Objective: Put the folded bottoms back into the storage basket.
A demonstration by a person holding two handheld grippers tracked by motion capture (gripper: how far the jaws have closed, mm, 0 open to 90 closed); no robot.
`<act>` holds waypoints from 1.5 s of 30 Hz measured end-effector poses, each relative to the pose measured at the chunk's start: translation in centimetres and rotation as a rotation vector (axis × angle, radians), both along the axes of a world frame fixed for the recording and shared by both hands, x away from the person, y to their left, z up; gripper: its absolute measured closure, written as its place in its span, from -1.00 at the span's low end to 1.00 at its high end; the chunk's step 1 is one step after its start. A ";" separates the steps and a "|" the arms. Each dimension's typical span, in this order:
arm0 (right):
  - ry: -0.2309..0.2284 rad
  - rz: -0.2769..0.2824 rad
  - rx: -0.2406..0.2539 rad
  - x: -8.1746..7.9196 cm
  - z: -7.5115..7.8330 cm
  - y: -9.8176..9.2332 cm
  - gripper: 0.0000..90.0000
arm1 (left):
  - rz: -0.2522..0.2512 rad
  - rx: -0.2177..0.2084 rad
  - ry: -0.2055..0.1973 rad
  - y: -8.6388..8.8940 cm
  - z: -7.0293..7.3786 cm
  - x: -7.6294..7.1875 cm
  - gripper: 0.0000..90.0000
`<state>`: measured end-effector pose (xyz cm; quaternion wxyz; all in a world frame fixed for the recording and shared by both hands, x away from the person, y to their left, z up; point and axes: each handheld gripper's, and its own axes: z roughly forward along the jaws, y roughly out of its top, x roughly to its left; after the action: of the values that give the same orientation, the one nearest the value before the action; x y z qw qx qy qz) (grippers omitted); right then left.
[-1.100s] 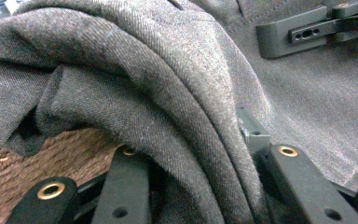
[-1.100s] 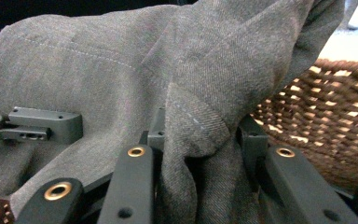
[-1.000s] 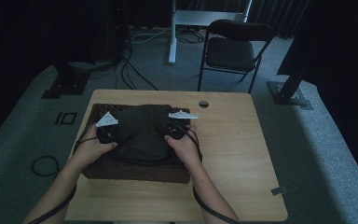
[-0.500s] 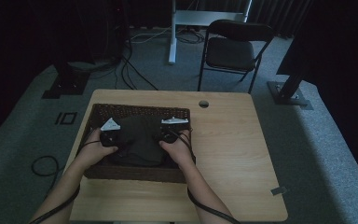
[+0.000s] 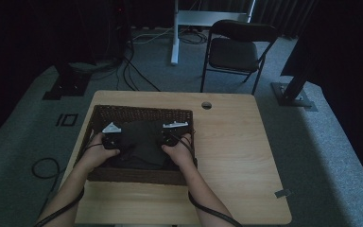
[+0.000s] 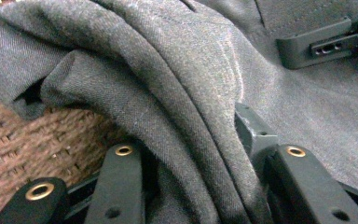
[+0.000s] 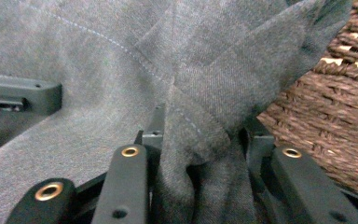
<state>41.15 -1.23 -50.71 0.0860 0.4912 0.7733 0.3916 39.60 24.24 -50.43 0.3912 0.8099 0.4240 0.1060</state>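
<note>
Grey carpet and dark curtains surround a pale wooden bench (image 5: 236, 156), with a folding chair (image 5: 234, 52) beyond it. On the bench's left half sits a brown woven basket (image 5: 142, 113), and inside it lies a folded dark grey garment (image 5: 139, 142). Both hands are down in the basket: the left tool (image 5: 112, 137) has a thick fold of the cloth between its jaws, and the right tool (image 5: 170, 135) has a bunched edge between its own; both sets of jaws have just been opening. The step looks like laying the garment in; next, the jaws must widen and both tools lift clear without dragging cloth. No writing is legible.
</note>
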 end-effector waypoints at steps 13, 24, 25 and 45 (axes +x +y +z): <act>-0.017 0.050 -0.099 0.6 0.0 0.1 -0.47 | 0.097 0.066 0.029 0.0 -0.1 0.3 -0.38; -0.131 0.026 -0.059 0.7 2.4 -0.3 -0.65 | 0.175 0.033 -0.067 0.5 2.3 0.2 -0.46; -0.142 0.032 -0.060 0.7 2.8 -0.3 -0.65 | 0.176 0.025 -0.071 0.6 2.6 0.2 -0.46; -0.279 0.066 -0.002 -0.8 9.3 -2.3 -0.69 | 0.146 -0.052 -0.187 0.1 8.8 -1.8 -0.58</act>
<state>40.34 -3.54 -41.37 0.1801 0.4064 0.7698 0.4580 37.84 24.39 -41.58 0.4412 0.7529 0.4463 0.1983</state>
